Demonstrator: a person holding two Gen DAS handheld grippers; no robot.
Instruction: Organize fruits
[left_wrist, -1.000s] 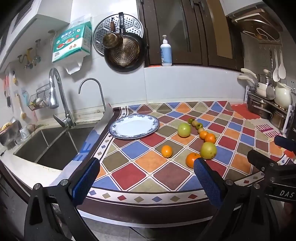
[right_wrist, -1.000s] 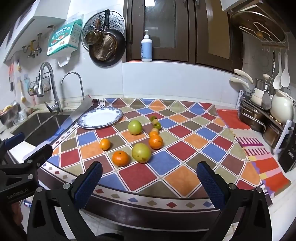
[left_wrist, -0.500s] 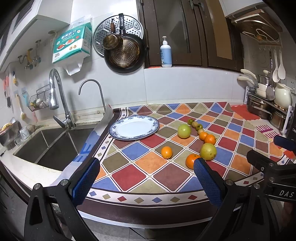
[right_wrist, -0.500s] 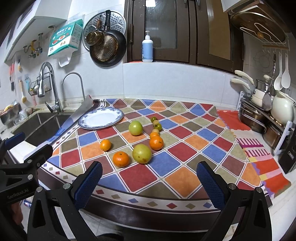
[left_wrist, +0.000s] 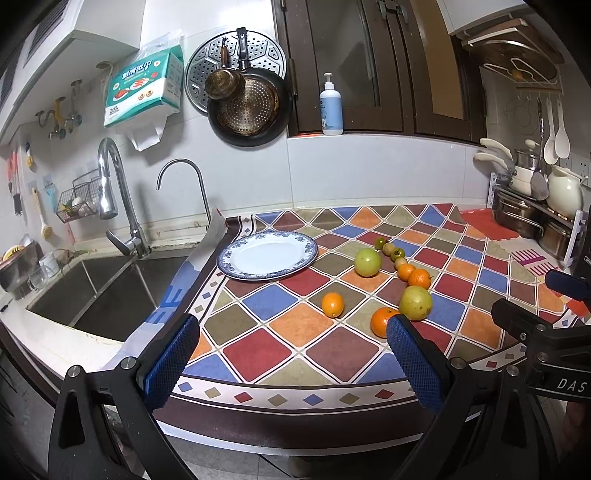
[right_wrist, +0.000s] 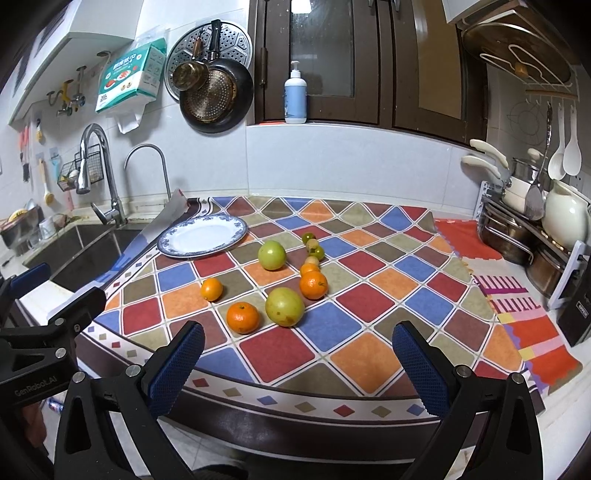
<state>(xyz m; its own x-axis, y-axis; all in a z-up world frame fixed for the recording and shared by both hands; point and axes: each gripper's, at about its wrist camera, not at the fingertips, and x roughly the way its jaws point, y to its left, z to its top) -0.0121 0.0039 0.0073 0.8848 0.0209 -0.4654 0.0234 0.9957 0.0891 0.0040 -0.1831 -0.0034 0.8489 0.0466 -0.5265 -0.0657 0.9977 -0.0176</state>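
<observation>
Across the checkered countertop mat (right_wrist: 369, 295), we held both grippers agape and empty; our right gripper (right_wrist: 295, 362) faced the nearest orange (right_wrist: 242, 316), closer than our left gripper (left_wrist: 291, 354).

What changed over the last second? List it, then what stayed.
Both cameras crept slightly toward the counter; nothing was gripped or released. The left gripper and right gripper stay open and empty, the fruits, like the nearest orange, stay on the cloth, and the plate stays bare.
</observation>
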